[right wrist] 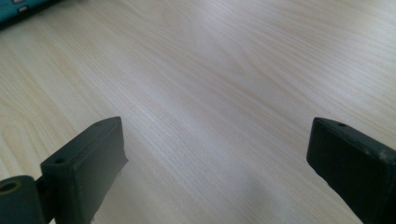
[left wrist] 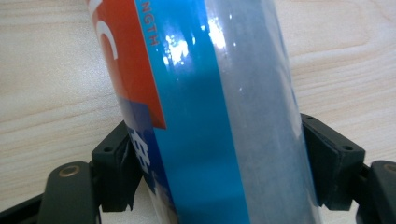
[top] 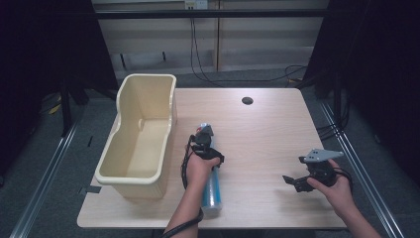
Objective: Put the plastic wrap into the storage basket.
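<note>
My left gripper (top: 204, 145) clamps the can (top: 212, 191) lying on the table (top: 267, 129).
Bin (top: 141, 130) beside it sits bare; right gripper (top: 297, 181) gapes apart.

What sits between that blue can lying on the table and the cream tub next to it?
Nothing visible. The blue can lies on the bare wooden table, right of the cream tub, with open tabletop between them. The left tool has its jaws on either side of the can. The tub's near wall would have to be cleared.
</note>
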Demonstrator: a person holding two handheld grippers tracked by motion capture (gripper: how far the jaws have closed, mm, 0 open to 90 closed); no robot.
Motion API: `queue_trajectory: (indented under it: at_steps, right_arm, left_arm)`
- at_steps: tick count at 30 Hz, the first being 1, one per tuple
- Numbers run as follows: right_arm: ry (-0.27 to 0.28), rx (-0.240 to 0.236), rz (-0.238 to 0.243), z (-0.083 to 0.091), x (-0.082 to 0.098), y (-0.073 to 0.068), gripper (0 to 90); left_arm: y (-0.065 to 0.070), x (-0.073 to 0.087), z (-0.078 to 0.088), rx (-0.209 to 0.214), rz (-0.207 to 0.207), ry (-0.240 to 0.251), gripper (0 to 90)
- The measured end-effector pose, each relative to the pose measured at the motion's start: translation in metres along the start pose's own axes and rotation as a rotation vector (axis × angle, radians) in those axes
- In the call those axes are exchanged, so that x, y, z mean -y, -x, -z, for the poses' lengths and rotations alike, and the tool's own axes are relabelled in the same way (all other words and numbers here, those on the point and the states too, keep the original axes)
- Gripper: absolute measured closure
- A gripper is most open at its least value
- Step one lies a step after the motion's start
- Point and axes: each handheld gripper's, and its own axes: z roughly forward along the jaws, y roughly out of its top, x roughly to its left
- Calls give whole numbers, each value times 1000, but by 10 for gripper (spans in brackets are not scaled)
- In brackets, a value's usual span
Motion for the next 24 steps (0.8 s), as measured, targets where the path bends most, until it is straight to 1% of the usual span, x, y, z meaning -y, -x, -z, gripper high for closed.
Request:
queue_trajectory:
  at_steps: [2,4,7,9,10,11,12,13,14,15,16,17,18,19,20,22,23,24]
  right_arm:
    - [4,-3,-2,1,0,0,41]
    - [5,-3,-10,1,0,0,41]
    - [5,-3,-10,1,0,1,41]
    - [5,-2,-8,1,0,1,41]
    - [7,2,-8,2,0,1,41]
    - [6,2,-12,2,0,2,41]
    - [8,1,-17,3,0,2,41]
    - [10,2,-21,3,0,2,41]
    - [15,-4,-17,3,0,3,41]
    - [18,-10,-25,4,0,3,41]
    - [22,-11,-29,4,0,3,41]
    - [26,-16,-27,4,0,3,41]
    - [25,-13,-25,4,0,3,41]
    - [25,-15,-25,4,-1,3,41]
    - [25,-20,-27,4,0,3,41]
    - [22,-15,-30,4,0,3,41]
    - [23,-20,-32,4,0,3,41]
    - [26,-21,-32,4,-1,3,41]
  left_arm:
    - [-1,0,0,-2,4,10,245]
    - [0,0,0,-3,9,8,250]
    - [-2,-1,1,4,15,-8,257]
    - [-3,-1,1,14,8,-9,261]
    - [-3,-2,2,16,17,-29,265]
    - [-3,-2,3,-7,-11,-37,272]
    - [-1,-2,3,-25,-18,-41,275]
    - [-1,-2,5,-52,-34,-62,281]
    - [-1,-2,7,-67,-55,-77,289]
    - [-3,-2,7,-68,-66,-80,297]
    - [-5,-1,8,-66,-81,-73,304]
    - [-4,0,9,-79,-90,-80,310]
    - [-5,0,11,-80,-109,-88,312]
    - [-5,1,11,-72,-98,-85,314]
    - [-6,1,14,-73,-107,-102,315]
    - [-6,0,18,-78,-107,-87,316]
    - [-6,-1,20,-81,-105,-101,317]
    - [-7,-1,22,-75,-106,-101,317]
